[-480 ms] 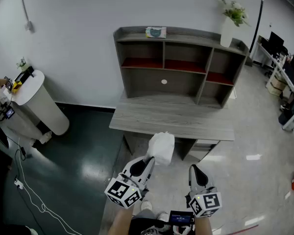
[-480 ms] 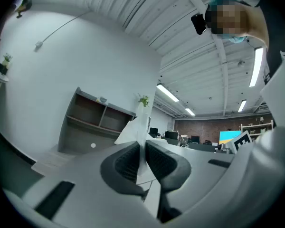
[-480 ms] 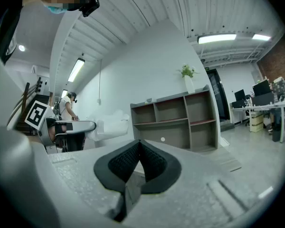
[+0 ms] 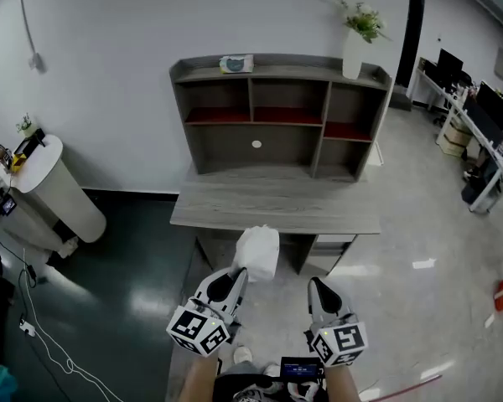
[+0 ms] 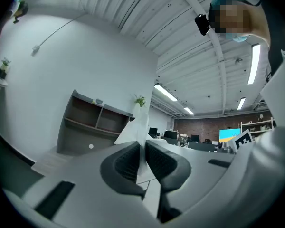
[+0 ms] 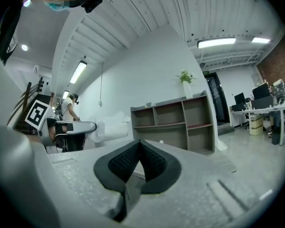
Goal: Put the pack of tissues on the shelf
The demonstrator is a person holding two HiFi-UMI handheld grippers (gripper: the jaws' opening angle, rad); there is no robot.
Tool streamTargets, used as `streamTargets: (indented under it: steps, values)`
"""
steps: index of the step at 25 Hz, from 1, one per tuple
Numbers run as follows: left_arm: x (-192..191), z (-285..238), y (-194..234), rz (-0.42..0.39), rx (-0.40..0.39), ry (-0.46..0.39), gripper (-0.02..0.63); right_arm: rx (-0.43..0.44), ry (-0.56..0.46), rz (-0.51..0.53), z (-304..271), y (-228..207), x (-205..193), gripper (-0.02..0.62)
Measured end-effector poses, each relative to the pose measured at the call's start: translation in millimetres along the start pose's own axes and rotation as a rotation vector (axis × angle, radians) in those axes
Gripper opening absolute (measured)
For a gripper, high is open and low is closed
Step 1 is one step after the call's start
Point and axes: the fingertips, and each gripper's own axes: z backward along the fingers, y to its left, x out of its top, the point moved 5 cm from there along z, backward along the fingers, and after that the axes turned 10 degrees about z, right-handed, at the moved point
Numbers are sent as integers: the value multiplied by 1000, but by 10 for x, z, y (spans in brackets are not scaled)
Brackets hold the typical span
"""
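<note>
The pack of tissues (image 4: 258, 252), white and soft, hangs in front of me below the desk's front edge, and my left gripper (image 4: 239, 273) is shut on its lower end. In the left gripper view the pack (image 5: 135, 129) rises as a thin white sheet from between the pressed pads (image 5: 128, 161). My right gripper (image 4: 314, 285) is beside it, shut with nothing in it; its pads (image 6: 149, 161) meet. The grey shelf unit (image 4: 277, 115) stands on the desk (image 4: 268, 203) ahead, some way from both grippers. In the right gripper view the pack (image 6: 111, 127) shows to the left of the shelf (image 6: 173, 122).
A small pack (image 4: 235, 63) and a white vase with a plant (image 4: 355, 48) sit on top of the shelf. A white rounded cabinet (image 4: 54, 187) stands at the left with cables on the dark floor. Office desks (image 4: 478, 124) line the right side. A person (image 6: 69, 109) stands far left.
The shelf and desk have slid left in the head view. Both grippers sit a little lower and further left, with the left one still holding the pack.
</note>
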Motion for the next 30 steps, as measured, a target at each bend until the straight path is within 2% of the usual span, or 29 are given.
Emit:
streamTargets:
  steps: [9, 15, 20, 30]
  values:
    - [-60, -259, 6, 5, 1, 5, 26, -30, -8, -37, -44, -295, -57, 5]
    - [25, -746, 342, 0, 5, -4, 26, -39, -8, -31, -550, -638, -126, 5]
    - [177, -1493, 839, 25, -16, -10, 26, -68, 18, -30, -1210, -1054, -142, 5]
    - [709, -3379, 1916, 30, -74, 10, 26, -104, 30, -21, -3081, -2176, 61, 5]
